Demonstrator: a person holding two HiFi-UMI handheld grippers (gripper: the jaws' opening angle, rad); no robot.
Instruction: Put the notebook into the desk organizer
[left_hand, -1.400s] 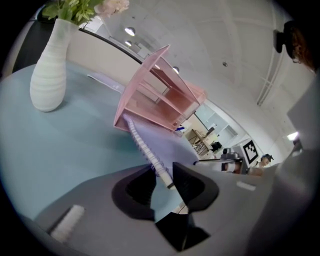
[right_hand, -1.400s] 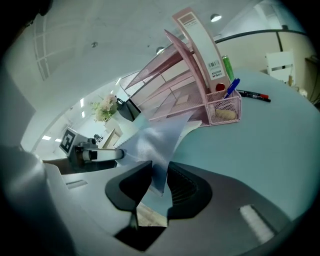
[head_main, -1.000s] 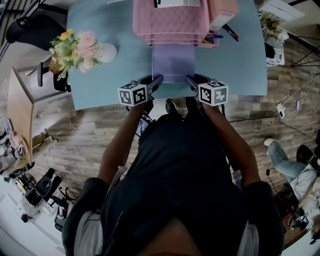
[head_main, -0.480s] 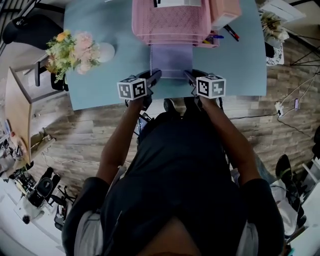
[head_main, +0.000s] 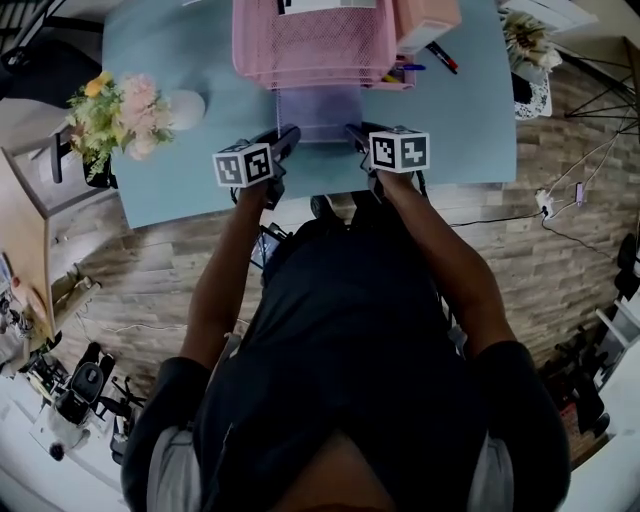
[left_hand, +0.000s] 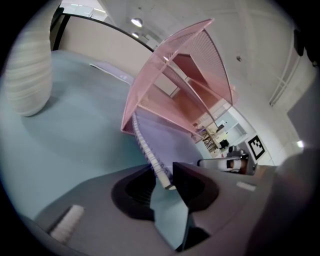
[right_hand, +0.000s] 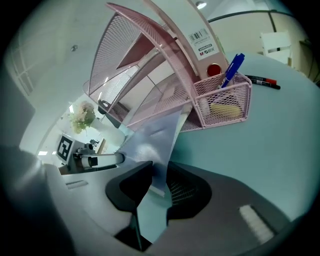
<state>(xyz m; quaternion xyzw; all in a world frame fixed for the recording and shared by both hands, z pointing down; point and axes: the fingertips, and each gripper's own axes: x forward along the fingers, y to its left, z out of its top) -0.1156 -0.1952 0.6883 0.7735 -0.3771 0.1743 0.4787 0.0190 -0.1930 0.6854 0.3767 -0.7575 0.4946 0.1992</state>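
Notebook (head_main: 318, 112) slid deeper into desk organizer (head_main: 310, 45) | left gripper (head_main: 285, 138), right gripper (head_main: 352, 132) each clamp a near corner (right's jaws just tightened) | seemingly partly in; more pushing left

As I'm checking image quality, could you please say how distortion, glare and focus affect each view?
Head view: fisheye bows the table edges, evenly lit. Left gripper view: dark round vignette, notebook spiral sharp. Right gripper view: same vignette, sheen on the notebook cover.
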